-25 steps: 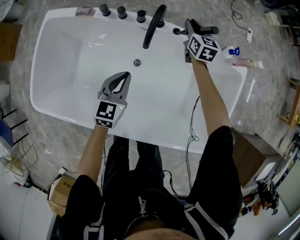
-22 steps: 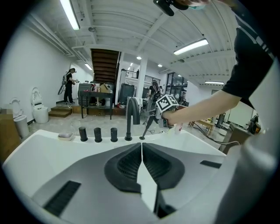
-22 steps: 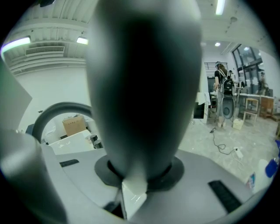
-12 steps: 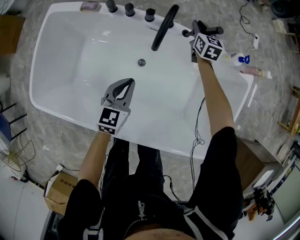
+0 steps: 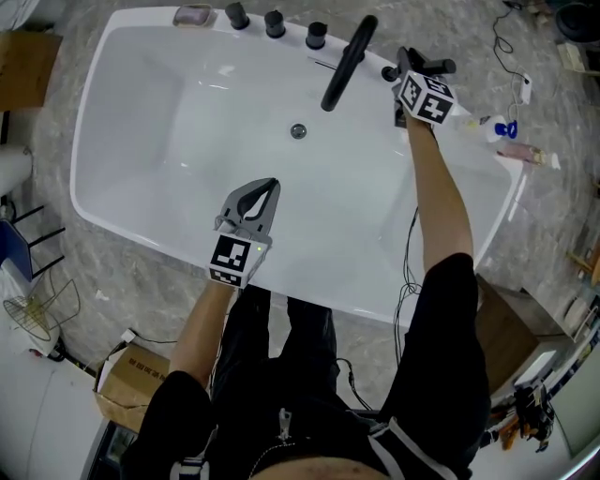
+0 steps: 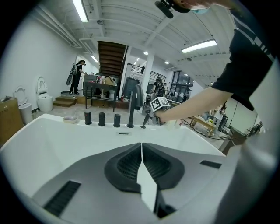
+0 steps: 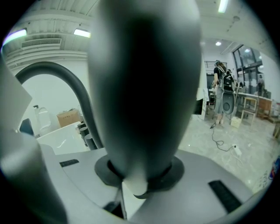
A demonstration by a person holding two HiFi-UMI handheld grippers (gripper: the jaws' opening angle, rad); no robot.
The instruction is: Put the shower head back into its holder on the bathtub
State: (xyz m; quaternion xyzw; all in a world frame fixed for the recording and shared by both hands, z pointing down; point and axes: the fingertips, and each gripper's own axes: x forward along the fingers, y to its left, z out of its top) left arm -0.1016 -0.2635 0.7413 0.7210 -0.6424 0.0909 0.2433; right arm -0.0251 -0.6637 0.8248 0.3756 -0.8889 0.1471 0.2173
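Starting at the far left of the bathtub [image 5: 112,202] rim, the soap dish [image 5: 192,16] and the three black knobs [image 5: 274,22] are well apart from the work, so I see no risk there.

My left gripper [image 5: 270,185] hangs over the middle of the tub with its jaws pressed fully together and nothing between them. It can't steady anything from there, so the right side gets no help if it slips.

Next along is the black spout [image 5: 349,63], arching just beside where I'm working. If I swing left while lowering, the shower head could knock against it.

The small black fitting [image 5: 387,72] on the rim looks like the holder, though it's too small for me to be sure.

My right gripper [image 5: 412,75] has its jaws partway closed, clamped around the shower head [image 7: 144,87] by its dark handle, at the tub's far right corner near that fitting. The handle fills the right gripper view, so I'm nearly blind to the socket. A tilted approach could jam or miss it, and the smooth, rounded handle might twist in the pads.
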